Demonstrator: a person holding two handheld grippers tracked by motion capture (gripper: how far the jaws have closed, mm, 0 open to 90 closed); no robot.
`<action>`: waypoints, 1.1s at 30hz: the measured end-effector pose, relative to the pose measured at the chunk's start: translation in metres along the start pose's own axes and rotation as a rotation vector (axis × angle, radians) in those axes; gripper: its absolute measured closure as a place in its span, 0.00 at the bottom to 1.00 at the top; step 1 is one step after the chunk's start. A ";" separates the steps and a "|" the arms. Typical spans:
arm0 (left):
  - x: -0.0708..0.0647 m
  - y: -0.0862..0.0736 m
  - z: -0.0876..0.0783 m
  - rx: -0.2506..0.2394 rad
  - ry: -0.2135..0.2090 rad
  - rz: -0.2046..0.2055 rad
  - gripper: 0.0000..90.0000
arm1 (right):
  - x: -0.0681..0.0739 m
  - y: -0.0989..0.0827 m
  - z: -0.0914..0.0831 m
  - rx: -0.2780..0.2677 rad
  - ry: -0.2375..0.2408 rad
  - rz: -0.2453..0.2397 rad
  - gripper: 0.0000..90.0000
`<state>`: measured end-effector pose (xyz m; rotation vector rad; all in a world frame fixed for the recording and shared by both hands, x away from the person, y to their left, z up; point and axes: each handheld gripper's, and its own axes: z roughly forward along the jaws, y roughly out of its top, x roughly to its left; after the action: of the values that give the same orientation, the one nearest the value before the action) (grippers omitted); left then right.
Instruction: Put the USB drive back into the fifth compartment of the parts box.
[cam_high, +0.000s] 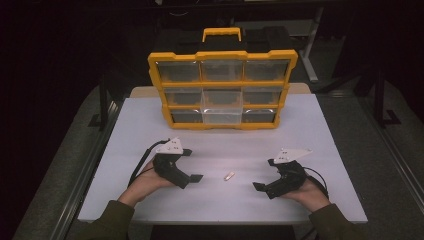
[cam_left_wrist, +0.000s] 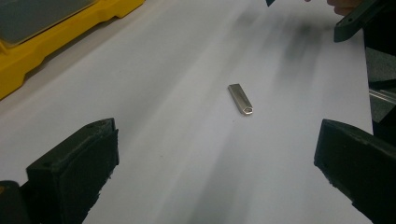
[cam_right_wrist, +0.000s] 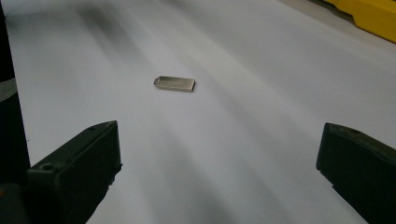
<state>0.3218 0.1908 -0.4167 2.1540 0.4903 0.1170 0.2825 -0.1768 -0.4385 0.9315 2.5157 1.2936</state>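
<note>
Resting on white table (cam_high: 150, 120): left gripper (cam_left_wrist: 217, 163) and right gripper (cam_right_wrist: 219, 163), jaws spread, empty, both aimed inward. Small metal stick (cam_high: 229, 176) lies flat between them, untouched; judged ready for pickup. Yellow organizer (cam_high: 222, 90) stands behind, one middle drawer (cam_high: 221, 114) pulled out, likely destination.

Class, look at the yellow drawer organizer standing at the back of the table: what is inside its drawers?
The yellow organizer holds nine clear drawers. The pulled-out lower-middle drawer looks empty. The others are too dim to tell.

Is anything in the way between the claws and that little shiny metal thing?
No. The small metal piece lies alone on the white table, with bare tabletop between it and the open left gripper and open right gripper.
</note>
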 end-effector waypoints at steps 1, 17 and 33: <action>0.000 0.000 0.001 0.001 0.000 0.001 0.00 | 0.000 0.000 0.000 0.000 0.000 -0.001 0.00; 0.000 0.009 0.006 -0.006 -0.004 0.008 0.00 | 0.001 0.000 0.000 -0.001 0.004 -0.003 0.00; -0.002 0.020 0.013 -0.018 -0.020 0.016 0.00 | 0.001 0.000 0.001 0.001 0.007 -0.004 0.00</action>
<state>0.3289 0.1699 -0.4081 2.1394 0.4589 0.1085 0.2822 -0.1754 -0.4389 0.9233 2.5224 1.2970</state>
